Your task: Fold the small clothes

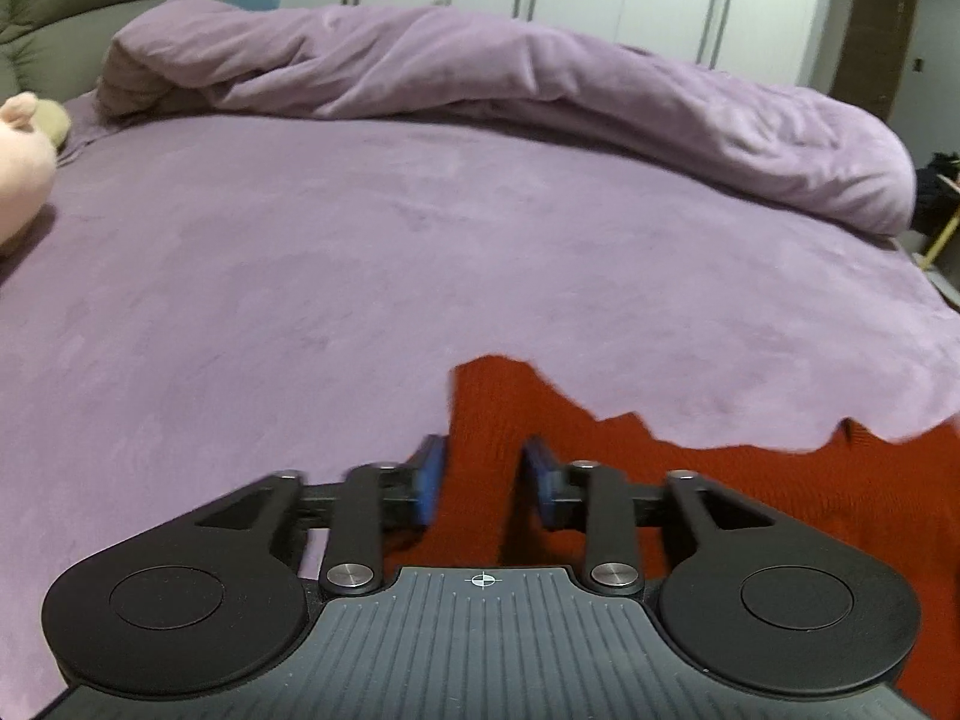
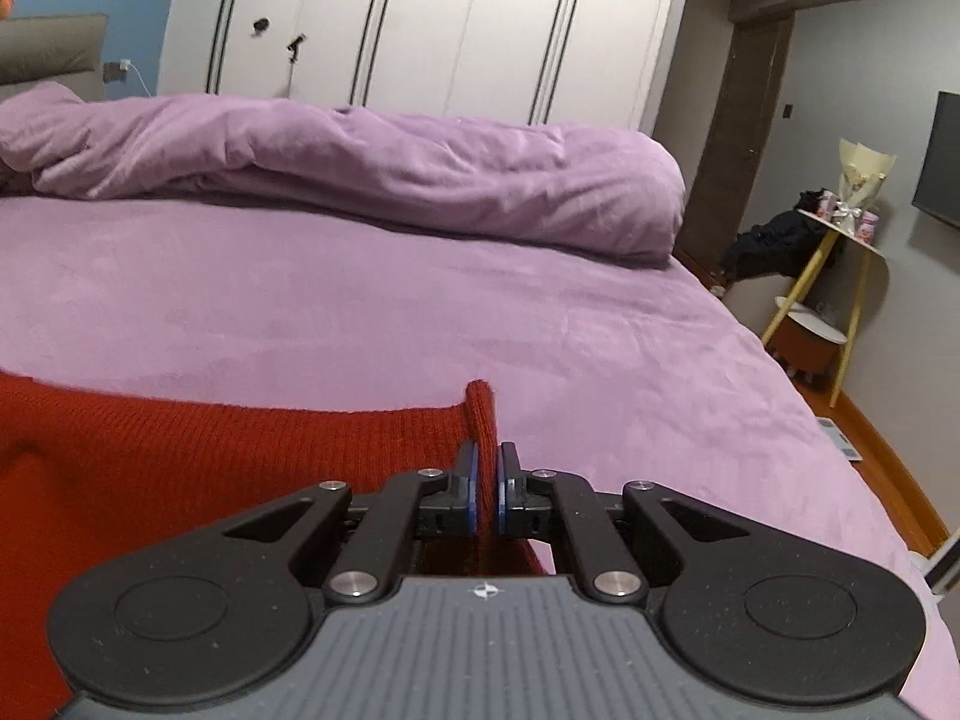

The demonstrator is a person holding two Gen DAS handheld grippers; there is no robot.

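Note:
A red knitted garment (image 1: 750,492) lies on the purple bed sheet (image 1: 300,276). In the left wrist view my left gripper (image 1: 483,480) is open, its blue pads on either side of the garment's upper left corner, with cloth between them. In the right wrist view my right gripper (image 2: 486,489) is shut on the right edge of the same red garment (image 2: 210,462), and a pinched fold of knit stands up between the pads. The near part of the garment is hidden under both grippers.
A rumpled purple duvet (image 1: 540,90) lies along the far side of the bed. A pink plush toy (image 1: 21,162) sits at the left edge. White wardrobes (image 2: 420,24) stand behind. A small yellow-legged table (image 2: 840,276) stands beyond the bed's right edge.

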